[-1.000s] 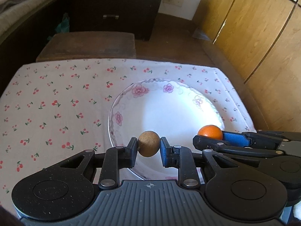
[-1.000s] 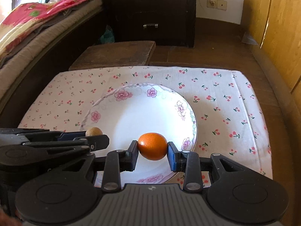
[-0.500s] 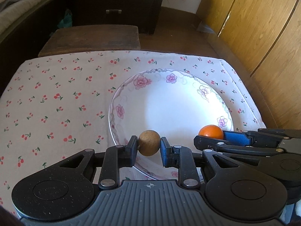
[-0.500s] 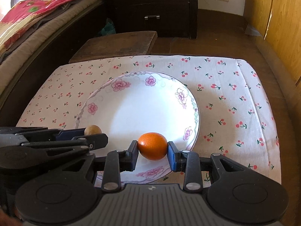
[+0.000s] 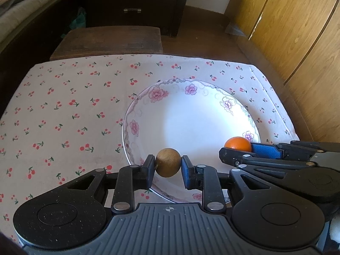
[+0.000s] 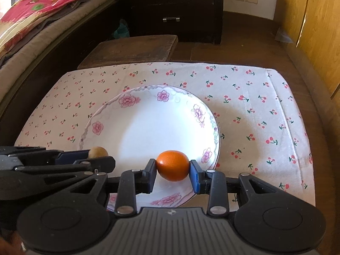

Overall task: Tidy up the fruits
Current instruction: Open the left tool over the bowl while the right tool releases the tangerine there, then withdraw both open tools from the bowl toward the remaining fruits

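Observation:
My left gripper (image 5: 167, 166) is shut on a small round brown fruit (image 5: 167, 162) and holds it above the near left rim of a white plate (image 5: 212, 89) with pink flowers. My right gripper (image 6: 173, 166) is shut on an orange fruit (image 6: 172, 165) above the plate's (image 6: 138, 91) near right rim. The orange (image 5: 237, 144) and the right gripper also show in the left wrist view, and the brown fruit (image 6: 97, 152) shows in the right wrist view. Nothing lies in the plate.
The plate lies on a white cloth with red cherries (image 5: 63, 106) over a low table. A dark wooden stool (image 5: 110, 40) stands behind it, a dark dresser (image 6: 176, 8) further back, a bed (image 6: 31, 21) at left, wooden cabinets (image 5: 297, 31) at right.
Both grippers have moved a little back and up with their fruits, so the plate and cloth sit lower in view. Both grips are unchanged.

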Demonstrator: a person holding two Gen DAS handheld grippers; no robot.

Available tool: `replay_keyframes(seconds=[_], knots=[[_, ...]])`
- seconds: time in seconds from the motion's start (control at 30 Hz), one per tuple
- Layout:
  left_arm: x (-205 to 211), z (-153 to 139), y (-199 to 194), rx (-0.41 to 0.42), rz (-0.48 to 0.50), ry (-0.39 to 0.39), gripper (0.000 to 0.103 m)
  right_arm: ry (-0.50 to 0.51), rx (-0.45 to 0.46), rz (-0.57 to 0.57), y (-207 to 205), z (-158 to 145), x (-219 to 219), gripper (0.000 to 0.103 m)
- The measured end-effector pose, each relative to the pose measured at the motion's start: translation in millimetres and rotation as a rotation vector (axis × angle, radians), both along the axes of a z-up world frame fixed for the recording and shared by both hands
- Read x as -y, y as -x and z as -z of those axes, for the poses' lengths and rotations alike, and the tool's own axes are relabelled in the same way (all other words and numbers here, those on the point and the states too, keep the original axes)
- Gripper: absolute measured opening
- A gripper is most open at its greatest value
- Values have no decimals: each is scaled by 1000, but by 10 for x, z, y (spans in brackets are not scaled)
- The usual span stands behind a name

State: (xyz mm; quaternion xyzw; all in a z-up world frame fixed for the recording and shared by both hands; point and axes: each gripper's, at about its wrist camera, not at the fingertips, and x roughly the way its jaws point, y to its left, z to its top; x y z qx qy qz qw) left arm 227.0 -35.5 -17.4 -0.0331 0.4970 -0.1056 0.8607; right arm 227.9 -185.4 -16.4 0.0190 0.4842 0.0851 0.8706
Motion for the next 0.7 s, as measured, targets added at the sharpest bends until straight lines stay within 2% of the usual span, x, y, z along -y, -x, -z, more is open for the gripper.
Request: replay_keyframes(seconds=[0.2,0.7], knots=[[-33,-51,-14,17,-13,16,42,-12,24,11,6,-66,36,36],[-52,-249,144,62,-6,55,46,-25,60,24,236,-269,79,36]])
